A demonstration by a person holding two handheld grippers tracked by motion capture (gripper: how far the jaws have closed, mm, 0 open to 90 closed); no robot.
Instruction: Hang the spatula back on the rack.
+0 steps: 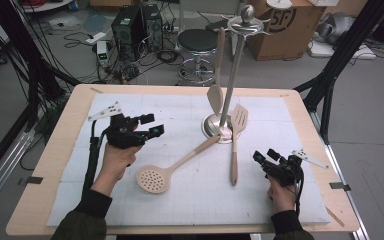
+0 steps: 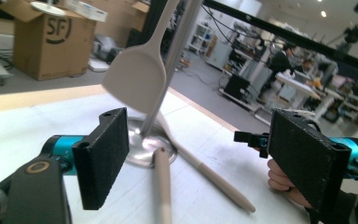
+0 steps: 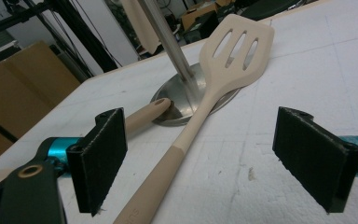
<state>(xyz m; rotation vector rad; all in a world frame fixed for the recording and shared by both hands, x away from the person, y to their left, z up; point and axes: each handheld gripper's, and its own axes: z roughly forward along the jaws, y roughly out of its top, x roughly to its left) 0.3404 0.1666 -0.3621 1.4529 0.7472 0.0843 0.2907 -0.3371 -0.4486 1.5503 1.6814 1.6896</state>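
Note:
A metal utensil stand (image 1: 224, 131) rises from a round base at the middle of the white mat. A beige solid spatula (image 1: 215, 97) hangs from its top. A slotted spatula (image 1: 239, 119) lies with its head on the base and its handle pointing toward me. A perforated skimmer (image 1: 153, 179) lies left of it, handle tip at the base. My left gripper (image 1: 152, 125) is open and empty, left of the stand, facing it (image 2: 196, 116). My right gripper (image 1: 265, 156) is open and empty, right of the slotted spatula's handle (image 3: 168, 163), pads clear of it.
The mat covers a wooden table (image 1: 65, 150). Behind the table stand a stool (image 1: 197, 42), computer cases (image 1: 135, 25) with cables, and a cardboard box (image 1: 280, 25). Black frame posts (image 1: 330, 70) flank the table on both sides.

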